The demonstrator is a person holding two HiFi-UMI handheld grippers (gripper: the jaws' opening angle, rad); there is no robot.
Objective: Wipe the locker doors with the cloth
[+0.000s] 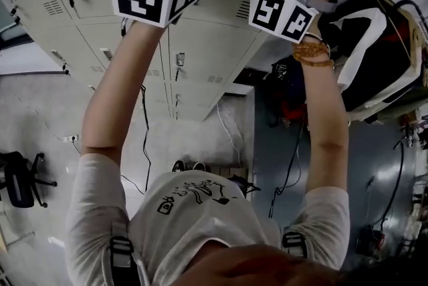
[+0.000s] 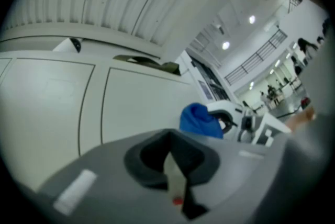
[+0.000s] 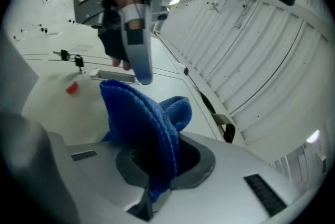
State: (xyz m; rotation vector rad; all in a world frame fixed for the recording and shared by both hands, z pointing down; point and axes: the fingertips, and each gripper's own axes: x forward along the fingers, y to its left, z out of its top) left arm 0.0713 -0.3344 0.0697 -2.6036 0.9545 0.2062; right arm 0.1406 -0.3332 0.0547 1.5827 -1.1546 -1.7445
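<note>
Inspecting the grip first: the right gripper (image 3: 154, 160) has its fingers closed on the blue cloth (image 3: 141, 129), which stands up out of them in a folded bunch. The left gripper (image 2: 175, 170) has its fingers drawn together with nothing between them. Both are raised in front of the locker doors (image 1: 214, 44). The cloth sits just before a pale door panel, and the left gripper is beside it. No view settles whether the cloth touches the door.

Handling, as judged: the cloth looks like soft, looped towelling, so it is light, limp and not fragile. It is likely to drag rather than slide on painted metal. The hold at the gathered fold seems sound, since it leaves a thick free pad ahead of the fingers to meet the door. A grip nearer an edge would probably let the cloth flop.

Count: one cloth and two grippers. Locker doors are several, in more than one row, and the bank runs out of frame, so no full count is possible.
</note>
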